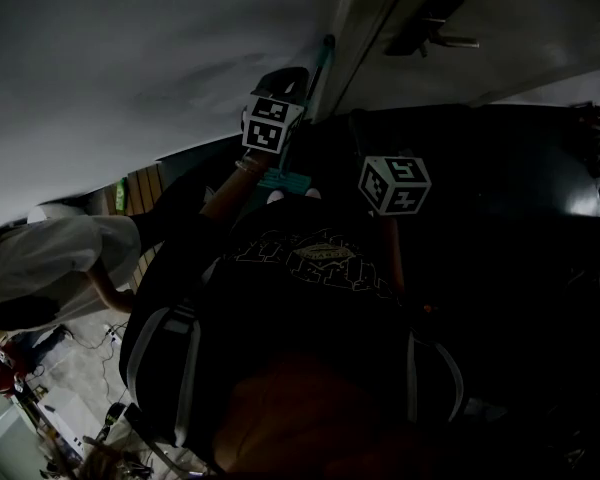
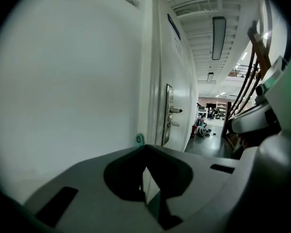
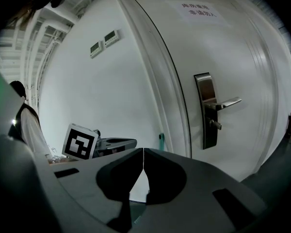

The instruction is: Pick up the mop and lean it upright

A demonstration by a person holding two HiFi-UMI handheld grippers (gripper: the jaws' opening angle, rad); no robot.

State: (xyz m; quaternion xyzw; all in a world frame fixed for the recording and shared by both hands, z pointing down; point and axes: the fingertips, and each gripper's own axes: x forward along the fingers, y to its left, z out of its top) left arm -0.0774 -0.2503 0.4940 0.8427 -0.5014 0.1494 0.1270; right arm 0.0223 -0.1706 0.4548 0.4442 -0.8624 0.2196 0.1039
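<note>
The mop's teal handle [image 1: 323, 63] stands upright against the white wall beside the door frame. Its looped top end [image 2: 139, 139] shows just past my left gripper [image 2: 145, 148], slightly to the left and apart from it. That gripper is shut with nothing between its jaws; only white wall shows through the gap. A teal piece [image 1: 283, 180], probably the mop's foot, lies low by the wall. My right gripper [image 3: 143, 152] is shut and empty, further back. From it I see the handle top [image 3: 161, 137] and the left gripper's marker cube [image 3: 80, 142].
A white door [image 3: 233, 57] with a metal lever handle [image 3: 223, 103] stands right of the mop. A person in a white top [image 1: 50, 253] stands at the left. A dark-floored corridor [image 2: 206, 144] with dark equipment [image 2: 252, 81] runs at the right.
</note>
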